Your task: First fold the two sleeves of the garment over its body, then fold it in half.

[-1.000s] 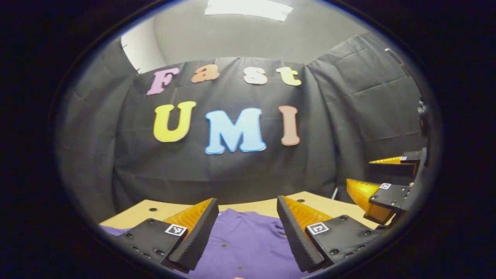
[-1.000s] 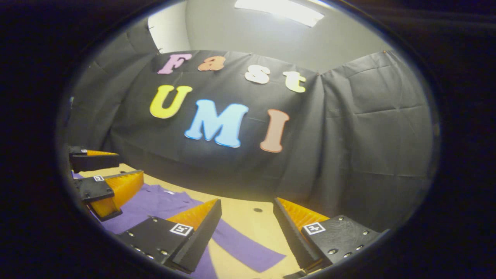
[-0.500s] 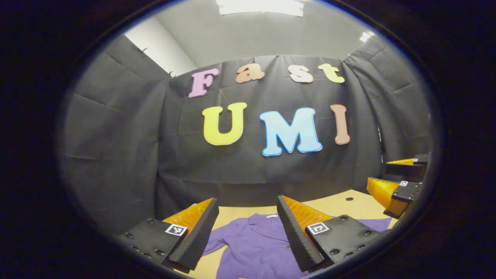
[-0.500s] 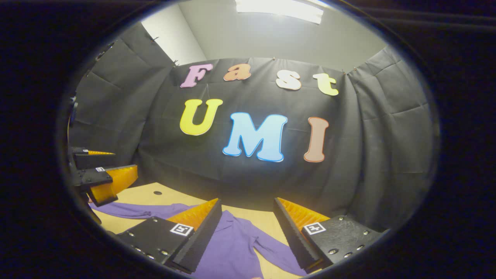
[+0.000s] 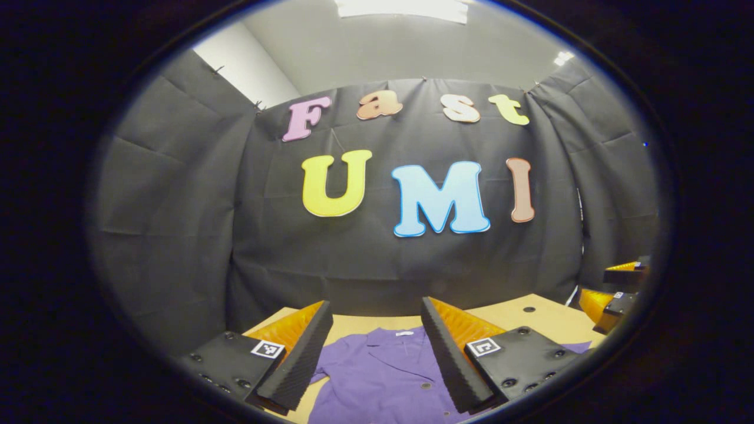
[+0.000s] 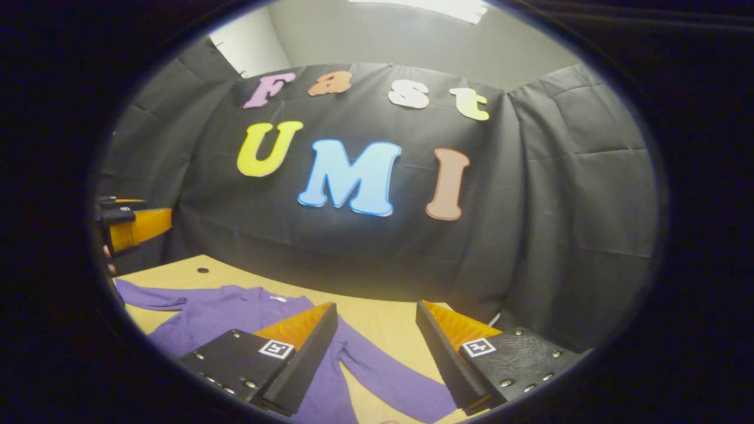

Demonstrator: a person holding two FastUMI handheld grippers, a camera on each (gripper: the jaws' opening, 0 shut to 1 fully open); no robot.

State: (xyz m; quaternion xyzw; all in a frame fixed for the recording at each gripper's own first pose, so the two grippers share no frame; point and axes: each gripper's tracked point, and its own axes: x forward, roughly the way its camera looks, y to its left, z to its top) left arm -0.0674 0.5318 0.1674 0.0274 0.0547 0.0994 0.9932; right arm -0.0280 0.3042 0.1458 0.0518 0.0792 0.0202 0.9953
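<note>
Change since earlier: both cameras had swung and pulled back from the purple garment; a second before, the left gripper view was close over the buttoned front, and now collar, placket and more table showed. In the right gripper view the far sleeve had come into sight.
Left sleeve: in the right gripper view it lay stretched out flat toward the left edge, away from the body, not folded.
Left gripper: hung above the shirt's chest, fingers spread wide apart with nothing between them; it also appeared at the left edge of the right gripper view, raised clear of the table.
Garment: spread face up on the wooden table, collar toward the booth wall, buttons visible down the front.
Right sleeve: ran out diagonally on the table, passing between the right gripper's fingers as seen from above, unfolded.
Right gripper: hovered over that sleeve, fingers wide apart and gripping nothing; seen too at the right edge of the left gripper view.
Meaning for the task: judged as the very start; neither sleeve was folded yet, and both claws looked poised to descend on the sleeves.
</note>
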